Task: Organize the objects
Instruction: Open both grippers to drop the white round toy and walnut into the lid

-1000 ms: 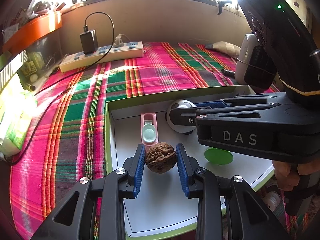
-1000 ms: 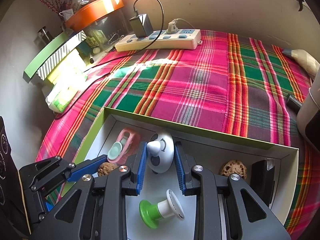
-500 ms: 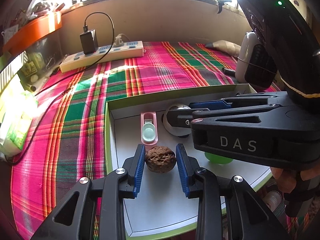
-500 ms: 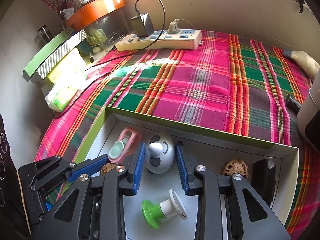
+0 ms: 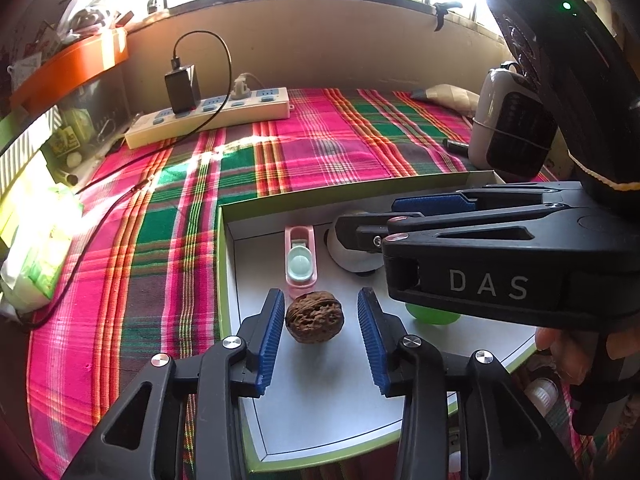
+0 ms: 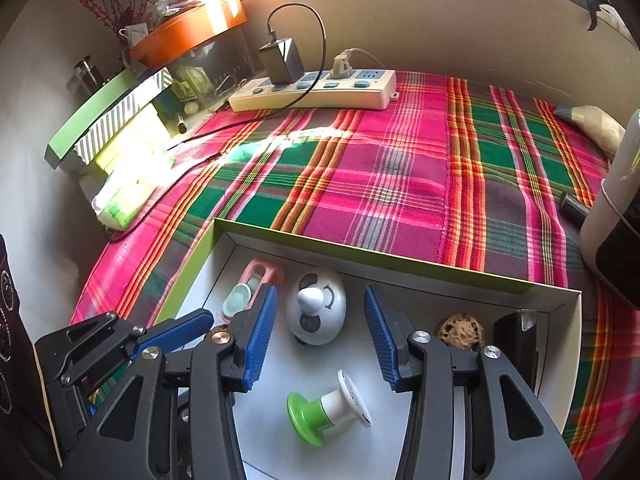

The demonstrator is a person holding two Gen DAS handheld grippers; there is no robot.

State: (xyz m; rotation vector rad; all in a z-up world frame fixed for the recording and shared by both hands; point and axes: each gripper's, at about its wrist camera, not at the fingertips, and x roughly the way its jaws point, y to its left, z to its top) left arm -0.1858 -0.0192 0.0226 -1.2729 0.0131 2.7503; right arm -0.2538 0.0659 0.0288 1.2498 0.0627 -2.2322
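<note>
A brown walnut [image 5: 315, 317] rests on the floor of a white box with a green rim [image 5: 222, 280]. My left gripper [image 5: 321, 295] straddles it and its jaws are opening; the left pad is close beside the shell and the right pad stands clear. A white panda-faced toy [image 6: 318, 308] sits on the box floor between the pads of my right gripper [image 6: 320, 292]. Those jaws are opening too, with a gap on each side. In the left wrist view the right gripper [image 5: 362, 222] reaches in from the right over the toy [image 5: 352, 260].
The box [image 6: 360, 256] also holds a pink case with a mint cap [image 6: 248, 292], a green-and-white stopper [image 6: 326, 408], a second walnut [image 6: 460, 330] and a black item [image 6: 514, 340]. A power strip [image 5: 208, 120] lies at the back of the plaid cloth, a white-and-black device [image 5: 508, 136] at right.
Both pairs of jaws have widened. The left pads have let go of the walnut and the right pads have let go of the panda toy, which now lies lower in the box.
</note>
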